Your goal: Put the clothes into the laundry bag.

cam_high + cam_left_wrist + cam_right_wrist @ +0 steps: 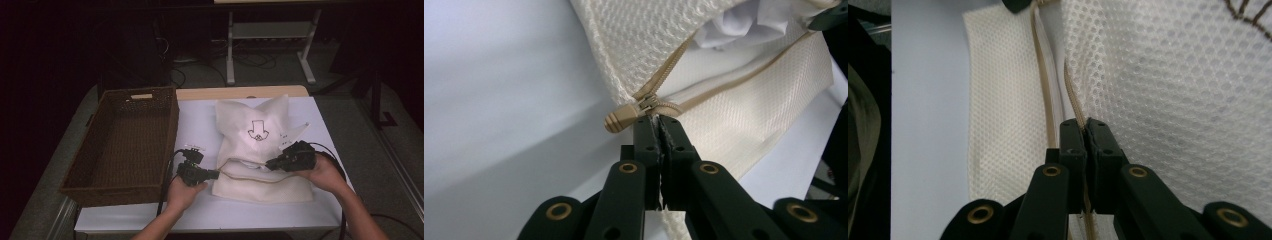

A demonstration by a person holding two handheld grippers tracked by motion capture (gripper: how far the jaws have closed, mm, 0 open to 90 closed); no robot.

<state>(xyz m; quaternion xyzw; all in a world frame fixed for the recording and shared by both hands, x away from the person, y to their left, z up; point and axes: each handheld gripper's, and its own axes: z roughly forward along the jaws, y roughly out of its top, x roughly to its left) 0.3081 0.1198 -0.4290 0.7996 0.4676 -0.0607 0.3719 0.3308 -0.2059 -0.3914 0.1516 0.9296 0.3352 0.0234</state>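
Low centre of the high view, my left hand-held gripper [216, 174] pinches the mesh bag [260, 145] beside its zipper pull [621, 119]; my right hand-held gripper [269, 163] clamps the zipper edge [1074, 107], both forearms angled inward.

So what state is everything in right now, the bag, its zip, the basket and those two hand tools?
Mesh bag: lying flat on the table, white cloth inside.
Zipper: open along the mouth.
Left gripper: jaws shut on the zipper by the slider.
Right gripper: jaws shut on the zipper edge.
Wicker basket: empty.

Lab: dim room, cables [250, 60], metal frame [270, 35]
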